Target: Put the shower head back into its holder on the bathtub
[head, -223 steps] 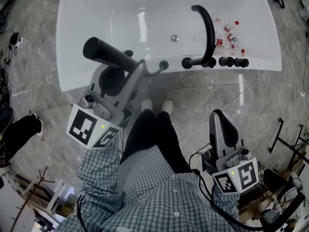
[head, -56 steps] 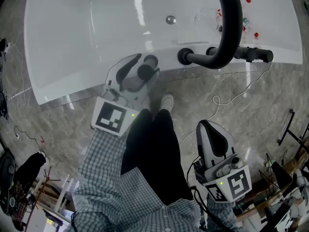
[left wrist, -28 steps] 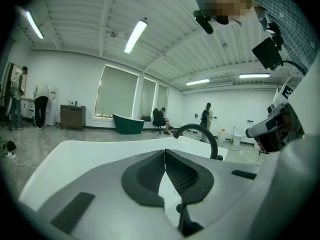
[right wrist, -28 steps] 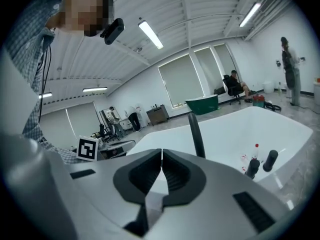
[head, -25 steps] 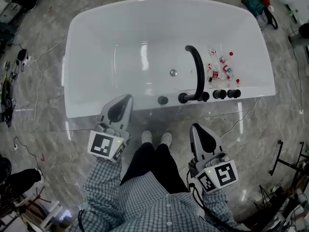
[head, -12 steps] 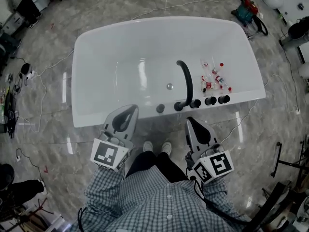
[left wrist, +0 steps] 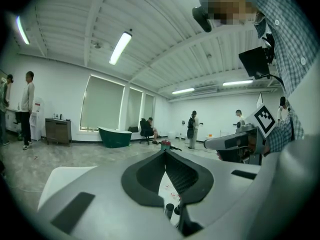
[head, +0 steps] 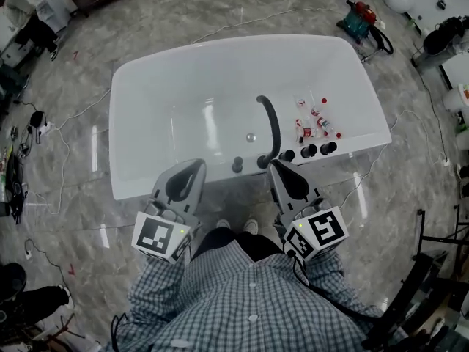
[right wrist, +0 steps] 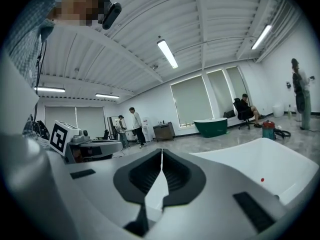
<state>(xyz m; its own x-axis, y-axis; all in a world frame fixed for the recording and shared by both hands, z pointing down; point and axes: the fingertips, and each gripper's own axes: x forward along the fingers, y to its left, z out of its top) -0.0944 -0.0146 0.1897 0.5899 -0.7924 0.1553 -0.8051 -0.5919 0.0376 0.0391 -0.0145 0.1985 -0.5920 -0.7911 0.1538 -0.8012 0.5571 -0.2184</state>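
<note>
The white bathtub (head: 168, 86) lies below me in the head view. Its black shower head (head: 237, 165) sits on the near rim, left of the arched black spout (head: 272, 123) and three black knobs (head: 309, 151). My left gripper (head: 197, 164) hangs over the floor just short of the rim, shut and empty. My right gripper (head: 275, 165) hangs level with it, near the spout's base, also shut on nothing. The left gripper view shows the left gripper (left wrist: 165, 152) with its jaws together. The right gripper view shows the right gripper (right wrist: 161, 150) the same way, over the bathtub (right wrist: 260, 169).
Several small red-capped bottles (head: 311, 120) lie inside the tub on the right. Cables (head: 66, 116) trail over the marble floor on both sides. A red device (head: 359, 13) sits beyond the tub. People (right wrist: 136, 126) stand near a green tub (right wrist: 212, 125) across the room.
My left gripper let go of the shower head at its holder and drew back. Both grippers have since risen, and the tub looks smaller and farther off.
</note>
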